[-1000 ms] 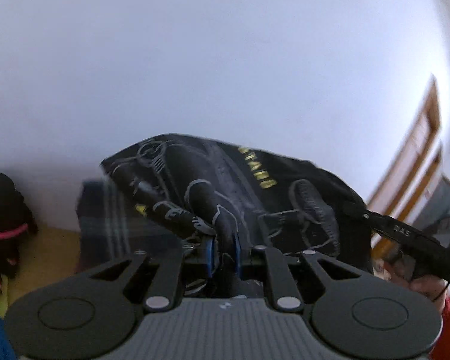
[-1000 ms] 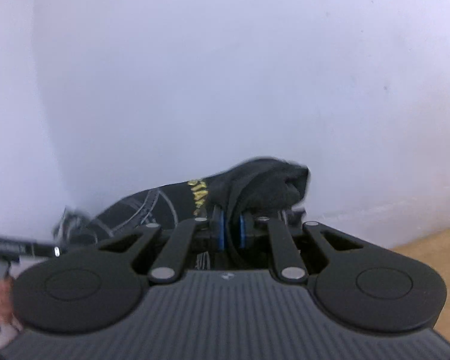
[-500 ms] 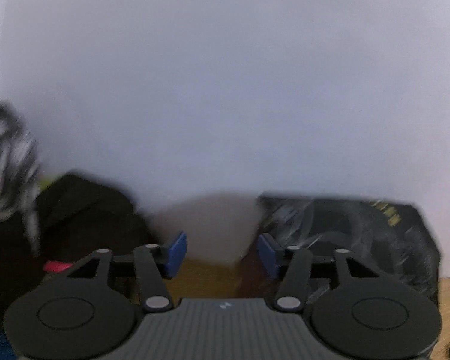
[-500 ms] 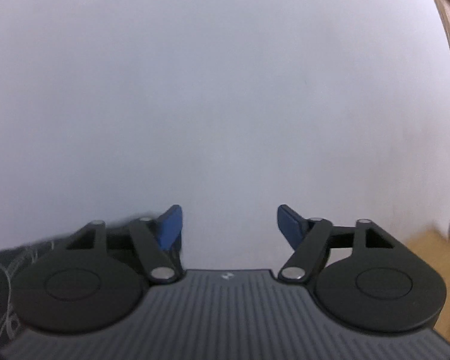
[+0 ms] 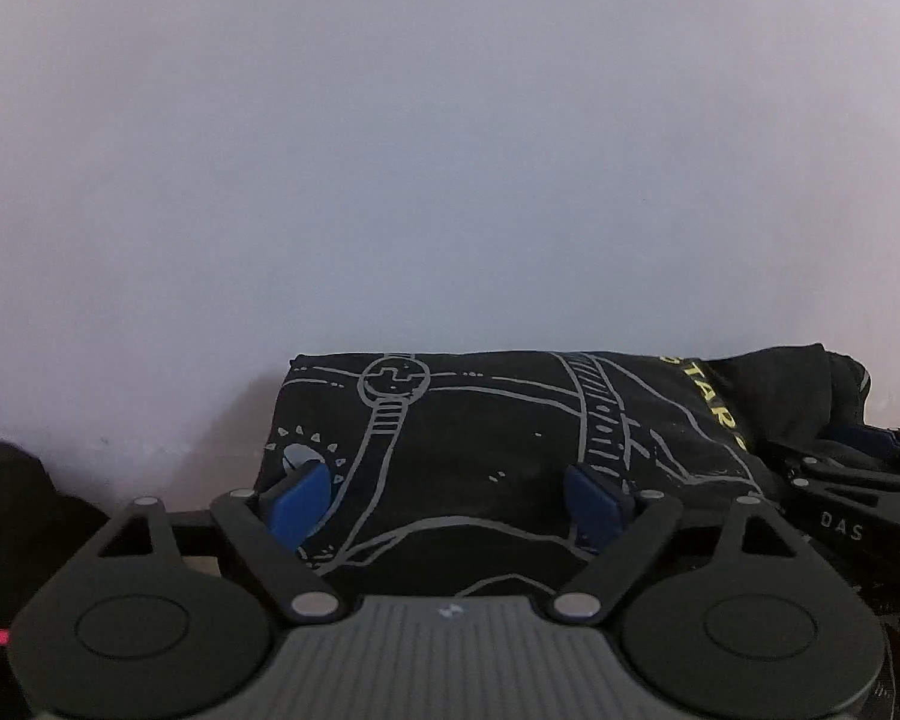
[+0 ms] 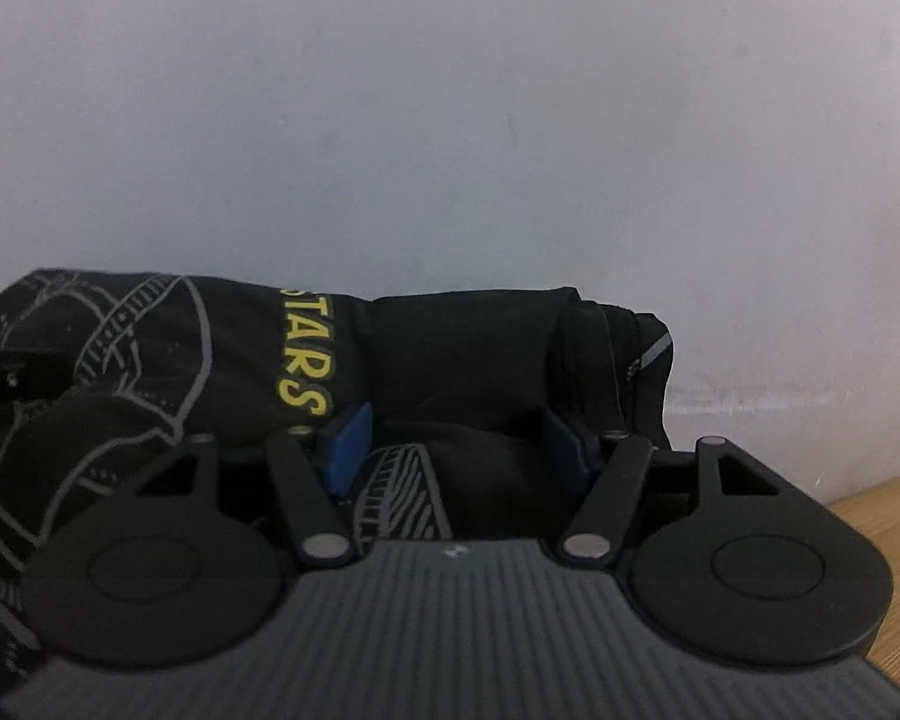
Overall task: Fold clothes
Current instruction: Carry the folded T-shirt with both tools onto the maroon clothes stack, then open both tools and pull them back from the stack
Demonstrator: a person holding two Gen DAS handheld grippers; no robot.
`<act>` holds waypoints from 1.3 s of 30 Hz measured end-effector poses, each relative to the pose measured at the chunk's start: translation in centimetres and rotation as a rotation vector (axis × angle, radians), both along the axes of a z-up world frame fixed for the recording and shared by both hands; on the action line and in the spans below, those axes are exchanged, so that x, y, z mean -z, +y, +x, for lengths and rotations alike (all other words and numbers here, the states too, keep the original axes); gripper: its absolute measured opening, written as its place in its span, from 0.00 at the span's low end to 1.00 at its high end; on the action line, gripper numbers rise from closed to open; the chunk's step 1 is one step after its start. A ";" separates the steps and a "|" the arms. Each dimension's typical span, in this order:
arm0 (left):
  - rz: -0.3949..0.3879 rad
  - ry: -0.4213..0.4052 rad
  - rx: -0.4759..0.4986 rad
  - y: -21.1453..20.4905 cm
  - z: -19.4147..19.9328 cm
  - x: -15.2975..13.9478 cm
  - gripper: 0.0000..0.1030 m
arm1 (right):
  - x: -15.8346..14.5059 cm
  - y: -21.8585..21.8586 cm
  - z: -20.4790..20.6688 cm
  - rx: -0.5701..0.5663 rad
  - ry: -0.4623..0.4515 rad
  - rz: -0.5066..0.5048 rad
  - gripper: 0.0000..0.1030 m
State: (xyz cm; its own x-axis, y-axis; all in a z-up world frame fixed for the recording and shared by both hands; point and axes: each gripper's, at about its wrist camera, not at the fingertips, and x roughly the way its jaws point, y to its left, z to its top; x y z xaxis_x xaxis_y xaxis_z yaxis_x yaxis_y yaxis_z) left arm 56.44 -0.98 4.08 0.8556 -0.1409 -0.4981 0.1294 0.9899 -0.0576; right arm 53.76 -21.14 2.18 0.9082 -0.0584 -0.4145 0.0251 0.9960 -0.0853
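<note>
Your left gripper (image 5: 444, 501) is opening and your right gripper (image 6: 459, 447) closing, both empty over the folded black printed T-shirt (image 5: 510, 438). Next, pinch its near edge evenly.

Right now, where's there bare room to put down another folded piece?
Bare wood shows right of the black shirt, along the wall. Left of the shirt, a narrow gap separates it from a dark pile. The middle is crowded: both grippers sit against the shirt.
</note>
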 end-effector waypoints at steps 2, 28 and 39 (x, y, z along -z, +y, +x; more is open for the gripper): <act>-0.016 -0.011 -0.003 0.4 -2.0 -0.9 0.87 | -1.1 -0.1 -1.0 -0.012 -0.035 -0.040 0.64; 0.045 0.070 -0.105 -0.5 -40.9 -9.4 1.00 | -13.6 -3.7 -41.2 -0.015 0.024 0.273 0.78; 0.117 -0.027 -0.064 -2.2 -47.2 -12.7 1.00 | -15.9 -3.7 -46.0 -0.006 -0.058 0.284 0.78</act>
